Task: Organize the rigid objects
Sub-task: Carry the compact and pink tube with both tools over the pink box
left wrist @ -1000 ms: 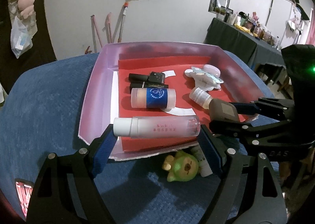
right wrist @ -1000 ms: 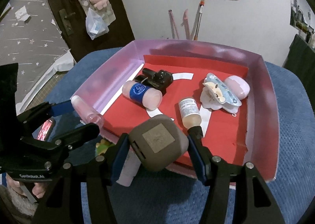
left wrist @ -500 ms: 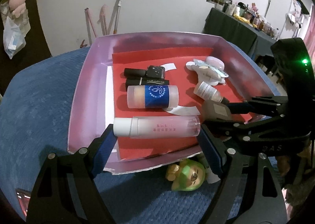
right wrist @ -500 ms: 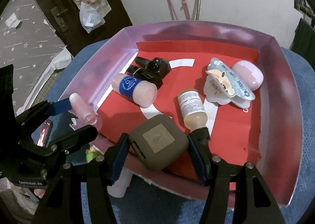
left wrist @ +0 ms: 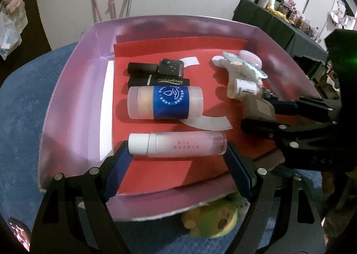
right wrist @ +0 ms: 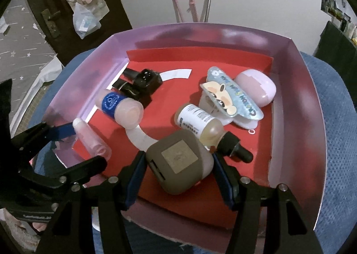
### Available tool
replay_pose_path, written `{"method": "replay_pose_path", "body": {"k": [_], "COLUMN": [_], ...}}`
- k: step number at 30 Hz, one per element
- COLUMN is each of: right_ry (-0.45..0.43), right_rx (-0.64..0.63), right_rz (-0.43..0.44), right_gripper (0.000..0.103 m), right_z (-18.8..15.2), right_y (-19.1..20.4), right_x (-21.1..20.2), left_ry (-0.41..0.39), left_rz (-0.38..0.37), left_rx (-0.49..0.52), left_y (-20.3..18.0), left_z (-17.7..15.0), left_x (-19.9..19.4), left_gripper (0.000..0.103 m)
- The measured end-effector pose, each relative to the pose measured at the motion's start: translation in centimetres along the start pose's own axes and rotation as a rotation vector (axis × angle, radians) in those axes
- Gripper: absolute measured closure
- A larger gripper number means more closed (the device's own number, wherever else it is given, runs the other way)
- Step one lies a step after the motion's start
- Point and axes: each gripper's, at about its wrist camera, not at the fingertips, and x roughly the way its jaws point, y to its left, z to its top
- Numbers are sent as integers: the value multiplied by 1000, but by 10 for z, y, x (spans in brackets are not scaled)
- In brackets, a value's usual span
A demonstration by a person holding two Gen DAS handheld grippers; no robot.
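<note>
A pink bottle with a white cap (left wrist: pixel 177 144) was held crosswise by the left gripper (left wrist: pixel 177 161), its two ends pinched between the blue-padded fingers (left wrist: pixel 117 170). It was seen low over the near part of the red liner (left wrist: pixel 156 173) inside a shallow pink tray (left wrist: pixel 73 97), which had been set on a blue textured surface (left wrist: pixel 20 106).

The right gripper (right wrist: pixel 179 178) was closed on a rounded brown-grey case (right wrist: pixel 178 163) (a square pale patch showed on its top face), which was gripped at both sides by the fingers (right wrist: pixel 223 181). The case was held over the near right part of the liner, just beside a dropper bottle with a white label and black bulb (right wrist: pixel 207 128); whether the two were touching could not be told.

Farther back in the tray, a frosted jar with a blue label (left wrist: pixel 165 102) was laid on its side, parallel to the pink bottle and apart from it. Behind the jar, a black tube (left wrist: pixel 158 81) was laid just against it, and a small black square-topped item (left wrist: pixel 170 67) was placed at the back beside another black tube (left wrist: pixel 141 67). To the right rear, a cartoon-printed clip (right wrist: pixel 232 100) was lying against a lilac oval case (right wrist: pixel 256 90).

Outside the tray, against its near wall, a green and yellow plush toy (left wrist: pixel 212 220) was seen on the blue surface.
</note>
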Motion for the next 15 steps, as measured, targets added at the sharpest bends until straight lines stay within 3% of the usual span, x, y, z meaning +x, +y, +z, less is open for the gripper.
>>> {"method": "replay_pose_path", "body": {"k": [15], "right_ry": [-15], "right_rx": [-35], "right_rz": [-53], "right_gripper": [41], "right_z": [1], "right_y": [5], "right_x": [4], "left_ry": [0], "left_rz": [29], "left_rx": [2], "left_y": [4], "left_z": [7], "left_x": [13], "left_gripper": [21]}}
